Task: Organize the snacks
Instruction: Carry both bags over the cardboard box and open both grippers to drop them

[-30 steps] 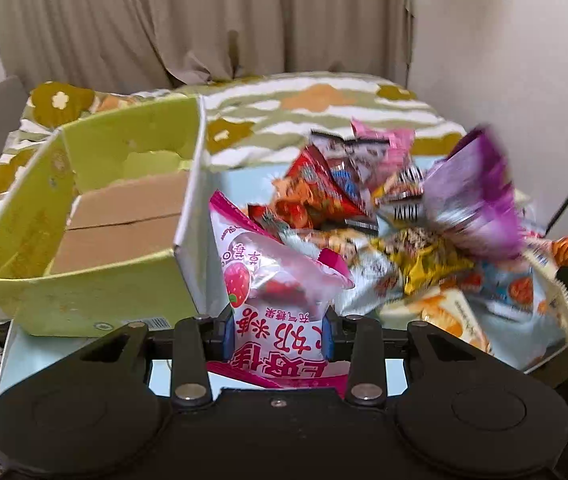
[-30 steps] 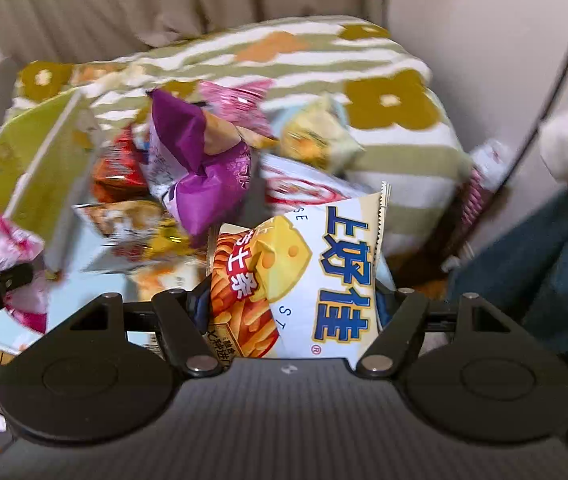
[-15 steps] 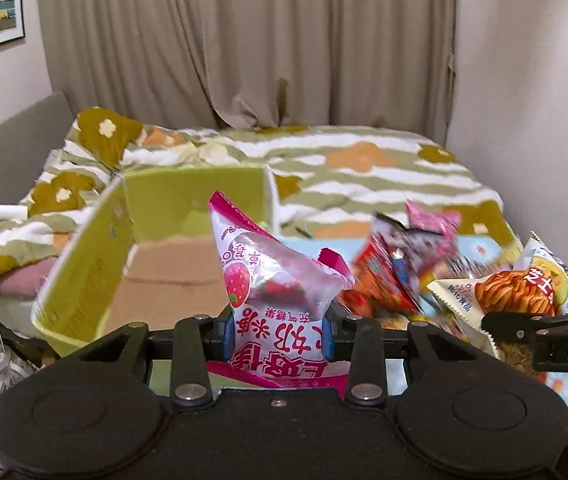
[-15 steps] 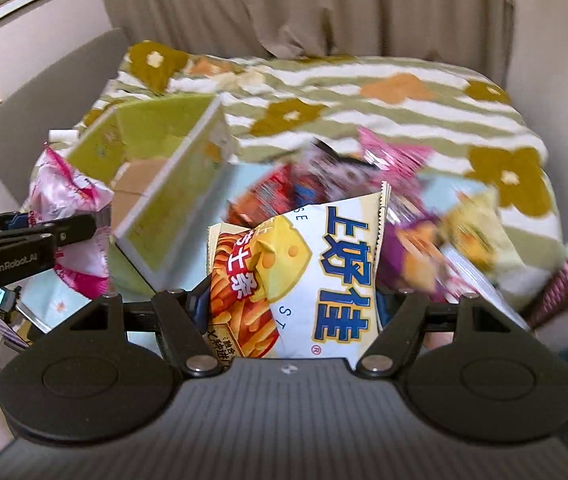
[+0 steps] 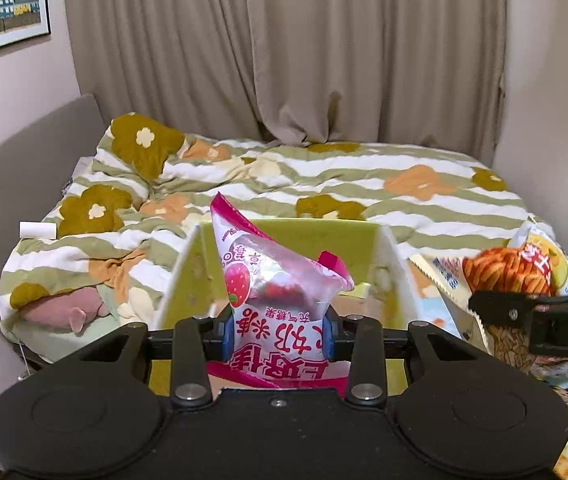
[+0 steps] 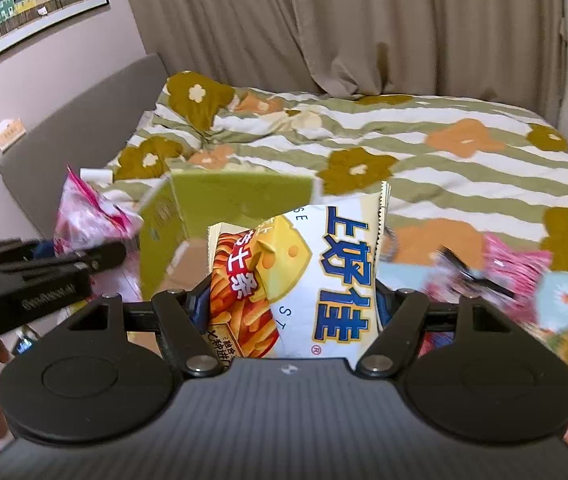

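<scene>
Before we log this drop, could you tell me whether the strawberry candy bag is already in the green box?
Not yet. The strawberry candy bag is clamped in the left gripper, held above the green box.

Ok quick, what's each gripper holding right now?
Left gripper: closed on the pink strawberry candy bag.
Right gripper: closed on the cheese stick snack bag.

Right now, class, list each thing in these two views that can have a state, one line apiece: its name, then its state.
left hand-held gripper: shut on the strawberry snack bag
strawberry snack bag: held upright, sealed
right hand-held gripper: shut on the cheese stick bag
cheese stick bag: held upright, sealed
green box: open-topped, cardboard floor showing
curtains: drawn shut
</scene>
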The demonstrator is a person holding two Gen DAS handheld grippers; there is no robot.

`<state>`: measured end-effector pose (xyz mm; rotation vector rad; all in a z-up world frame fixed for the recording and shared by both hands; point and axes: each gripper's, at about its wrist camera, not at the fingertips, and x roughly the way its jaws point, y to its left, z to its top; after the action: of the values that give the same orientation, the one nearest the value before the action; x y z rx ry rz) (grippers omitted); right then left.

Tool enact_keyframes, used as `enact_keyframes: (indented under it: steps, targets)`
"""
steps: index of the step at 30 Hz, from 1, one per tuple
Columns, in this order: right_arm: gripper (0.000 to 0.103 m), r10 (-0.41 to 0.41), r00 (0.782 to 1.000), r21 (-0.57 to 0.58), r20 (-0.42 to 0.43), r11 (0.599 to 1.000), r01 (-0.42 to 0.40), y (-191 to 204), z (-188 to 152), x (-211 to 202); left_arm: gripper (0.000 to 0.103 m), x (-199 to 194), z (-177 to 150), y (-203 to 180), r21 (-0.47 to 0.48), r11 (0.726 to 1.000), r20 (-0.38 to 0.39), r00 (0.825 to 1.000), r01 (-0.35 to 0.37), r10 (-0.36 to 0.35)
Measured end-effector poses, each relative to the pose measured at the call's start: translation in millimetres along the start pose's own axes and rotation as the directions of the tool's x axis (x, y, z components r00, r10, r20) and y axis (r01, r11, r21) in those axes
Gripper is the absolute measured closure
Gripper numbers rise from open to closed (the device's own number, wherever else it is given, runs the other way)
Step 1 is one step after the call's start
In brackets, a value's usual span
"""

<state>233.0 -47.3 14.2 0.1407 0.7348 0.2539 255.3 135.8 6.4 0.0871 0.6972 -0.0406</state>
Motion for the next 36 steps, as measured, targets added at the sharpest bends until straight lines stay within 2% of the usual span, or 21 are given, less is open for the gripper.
enact_keyframes:
  steps: [6, 13, 15, 16, 17, 19, 21, 26, 30, 34, 36]
  targets:
    - [0.017, -0.015, 0.999, 0.044, -0.030, 0.999, 0.016, 31.7, 31.8, 58.3, 0.060, 65.7, 17.9, 30.9, 0.003, 0.999, -0.087, 0.995, 0.049, -0.048]
    - [0.017, -0.087, 0.993, 0.062, -0.076, 0.994, 0.092, 50.0, 41.8, 104.5, 0.059, 127.4, 18.6, 44.1, 0.007, 0.994, -0.177, 0.978, 0.112, -0.109]
    - [0.017, -0.096, 0.991, 0.070, -0.092, 0.992, 0.102, 48.6, 40.6, 112.4, 0.042, 137.0, 17.2, 46.4, 0.008, 0.991, -0.188, 0.974, 0.131, -0.127]
    - [0.017, -0.101, 0.990, 0.074, -0.097, 0.991, 0.108, 48.4, 40.4, 116.0, 0.014, 139.8, 18.0, 46.6, 0.013, 0.992, -0.189, 0.974, 0.126, -0.121]
    - [0.017, -0.107, 0.989, 0.076, -0.101, 0.990, 0.115, 48.7, 41.1, 120.0, 0.000, 139.5, 17.3, 47.7, 0.019, 0.993, -0.183, 0.977, 0.118, -0.112]
    - [0.017, -0.115, 0.988, 0.075, -0.106, 0.990, 0.123, 48.8, 41.7, 124.7, 0.000, 132.2, 14.7, 50.9, 0.028, 0.993, -0.150, 0.983, 0.113, -0.107]
    - [0.016, -0.116, 0.988, 0.063, -0.106, 0.990, 0.123, 50.2, 43.5, 129.2, 0.000, 125.9, 12.6, 54.4, 0.030, 0.993, -0.142, 0.983, 0.118, -0.113]
    - [0.015, -0.107, 0.989, 0.029, -0.105, 0.993, 0.111, 53.8, 44.8, 140.0, 0.000, 109.3, 10.9, 62.3, 0.008, 0.997, -0.128, 0.989, 0.080, -0.078]
    - [0.014, -0.050, 0.991, -0.041, -0.127, 0.998, 0.045, 60.4, 47.3, 144.6, 0.000, 92.8, 10.9, 67.9, -0.018, 0.999, -0.108, 0.993, 0.035, -0.036]
    - [0.015, 0.015, 0.985, -0.018, -0.174, 1.000, -0.019, 62.3, 55.9, 153.5, 0.000, 87.0, 11.8, 70.2, -0.040, 0.999, -0.092, 0.996, 0.010, -0.014]
    - [0.017, 0.024, 0.985, -0.012, -0.171, 1.000, -0.027, 64.7, 59.1, 160.9, 0.000, 89.6, 11.9, 71.5, -0.044, 0.999, -0.099, 0.995, -0.007, 0.003]
